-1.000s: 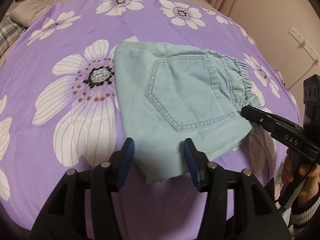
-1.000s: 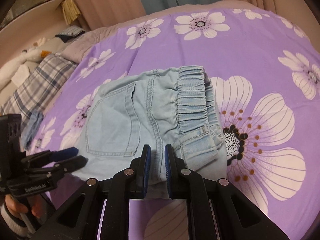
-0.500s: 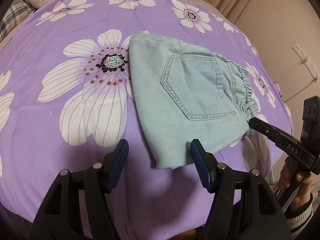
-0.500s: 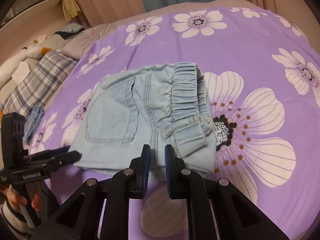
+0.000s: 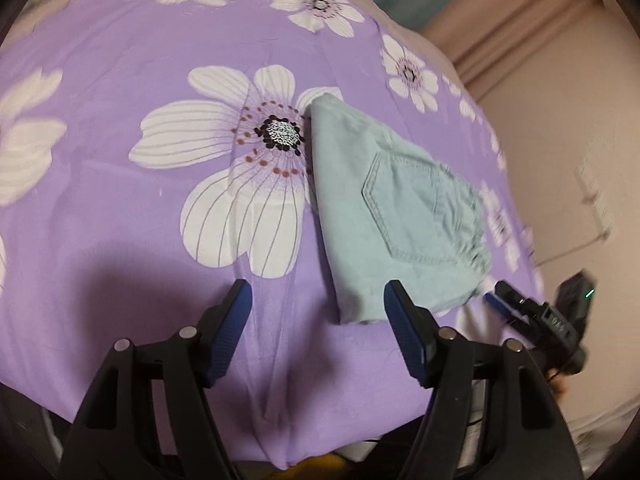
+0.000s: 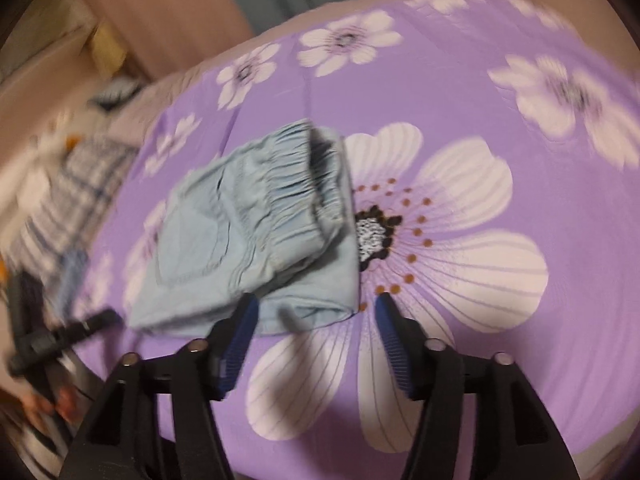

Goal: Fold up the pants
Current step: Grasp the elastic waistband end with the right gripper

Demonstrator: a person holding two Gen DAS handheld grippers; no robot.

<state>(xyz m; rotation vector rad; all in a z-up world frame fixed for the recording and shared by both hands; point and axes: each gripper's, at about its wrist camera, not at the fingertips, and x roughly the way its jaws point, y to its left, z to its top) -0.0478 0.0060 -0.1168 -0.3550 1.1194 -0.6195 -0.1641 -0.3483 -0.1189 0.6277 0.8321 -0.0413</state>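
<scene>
Both grippers stand apart with jaws opening and nothing between them: the left gripper [image 5: 318,304] just off the near corner of the pants [image 5: 384,216], the right gripper [image 6: 314,314] just off their near edge. The pants lie as a folded bundle on the purple sheet [image 5: 120,40], beside the big flower's dark centre [image 5: 280,133]. Releasing looks like the step in hand; back straight off so no pad snags the denim and lifts a layer.

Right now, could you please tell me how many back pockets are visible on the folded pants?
1. A single stitched back pocket faces up on the folded pants, beside the elastic waistband. A second pocket may be hidden inside the fold.
</scene>
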